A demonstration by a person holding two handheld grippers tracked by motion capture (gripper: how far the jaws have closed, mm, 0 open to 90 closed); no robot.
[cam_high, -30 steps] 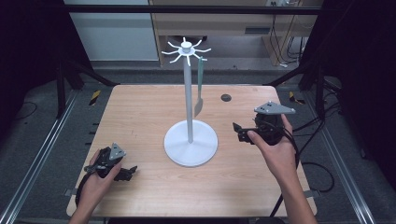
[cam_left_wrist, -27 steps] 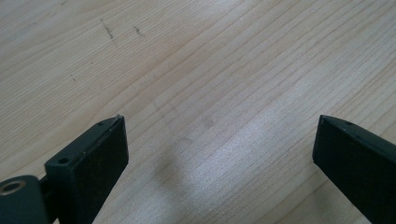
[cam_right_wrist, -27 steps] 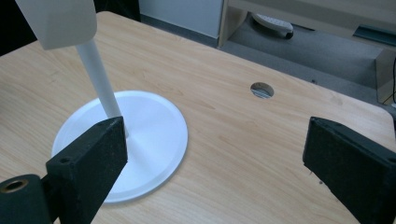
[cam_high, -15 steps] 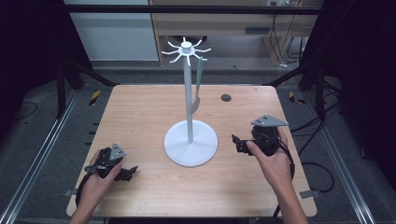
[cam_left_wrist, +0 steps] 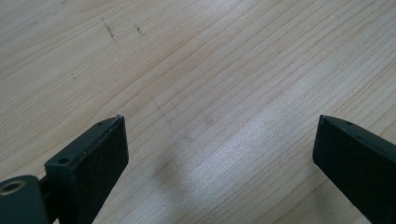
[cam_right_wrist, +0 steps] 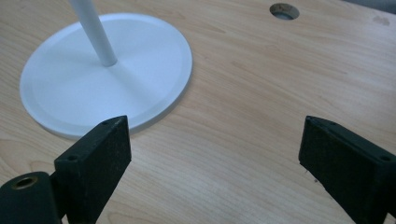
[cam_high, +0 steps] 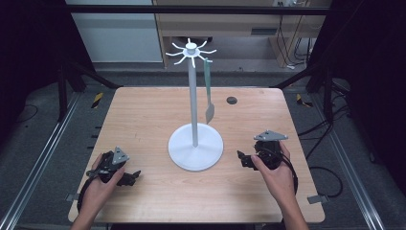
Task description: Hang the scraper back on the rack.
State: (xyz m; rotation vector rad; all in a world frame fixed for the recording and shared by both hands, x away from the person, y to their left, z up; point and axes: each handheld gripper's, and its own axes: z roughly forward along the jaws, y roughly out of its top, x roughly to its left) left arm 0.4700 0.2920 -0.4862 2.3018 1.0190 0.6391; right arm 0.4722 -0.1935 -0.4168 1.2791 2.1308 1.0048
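One white stand (cam_high: pixel 195 143) sits mid-table (cam_high: pixel 143 115), a single pole with what looks like eight hooks up top (hard to count from here). One grey-green spatula (cam_high: pixel 208 91) hangs off a hook, blade down. Two claws, both spread wide and holding nothing: the left claw (cam_high: pixel 130 177) is low at the table's near left corner, the right claw (cam_high: pixel 242 159) just beside the stand's round base. One small dark hole (cam_high: pixel 231 100) behind.
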